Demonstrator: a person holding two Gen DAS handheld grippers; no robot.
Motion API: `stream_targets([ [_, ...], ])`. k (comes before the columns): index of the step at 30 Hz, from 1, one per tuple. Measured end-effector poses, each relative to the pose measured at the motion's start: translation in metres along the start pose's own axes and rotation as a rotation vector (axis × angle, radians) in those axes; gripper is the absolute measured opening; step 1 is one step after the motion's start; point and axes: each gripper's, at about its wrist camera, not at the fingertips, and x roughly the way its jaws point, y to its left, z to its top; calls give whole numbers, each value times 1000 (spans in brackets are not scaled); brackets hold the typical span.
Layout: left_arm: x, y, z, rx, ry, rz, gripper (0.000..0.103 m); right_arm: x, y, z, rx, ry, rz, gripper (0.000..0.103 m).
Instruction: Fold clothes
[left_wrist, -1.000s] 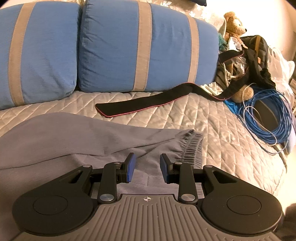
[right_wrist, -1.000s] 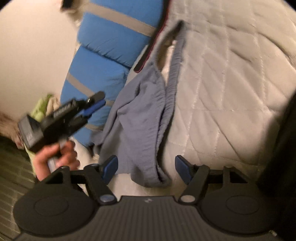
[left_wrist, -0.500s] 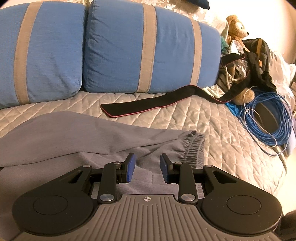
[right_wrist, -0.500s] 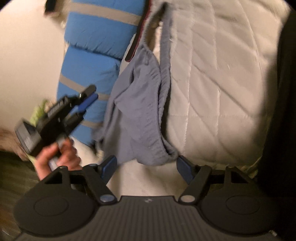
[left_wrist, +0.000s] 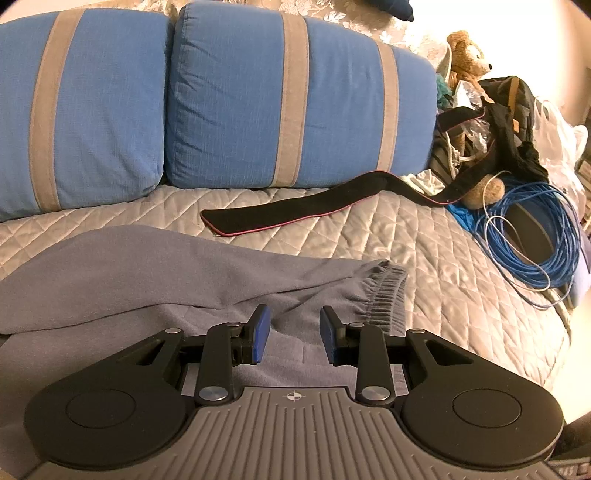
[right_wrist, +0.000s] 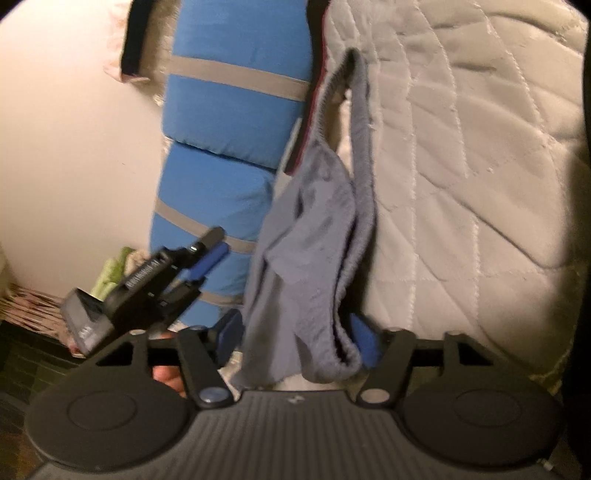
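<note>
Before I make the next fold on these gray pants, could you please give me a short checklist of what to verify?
1. Waistband of the gray pants between the right gripper pads: ok; its jaws have just been closing around it.
2. Right grip firm: cannot tell, the view is blurred.
3. Left gripper free: ok, open above the pants, nothing between its pads.
4. Pants lying flat: not ok, creased and overlapping.
5. Black strap off the pants: ok, apart on the quilt.
</note>
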Motion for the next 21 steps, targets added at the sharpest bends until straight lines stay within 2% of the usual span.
stream_targets([
  [2,-1,1,-1,0,-1,1,29,2,1,2,-5,8,-14,33],
  [4,-1,1,-1,-4,-2,2,29,4,1,4,-14,18,-39,16],
  [5,-1,1,-1,-5,-3,1,29,3,1,5,-22,23,-47,12],
  [9,0,-1,1,-5,-5,-14,29,1,11,5,-113,26,-91,10],
  [15,8,-7,4,4,-14,-31,29,-16,34,4,-296,-15,-130,9],
  [18,12,-11,5,14,-26,-28,29,-22,30,0,-295,-16,-148,8],
  [21,11,-17,5,32,-70,-14,29,-28,24,0,-287,-5,-177,8],
])
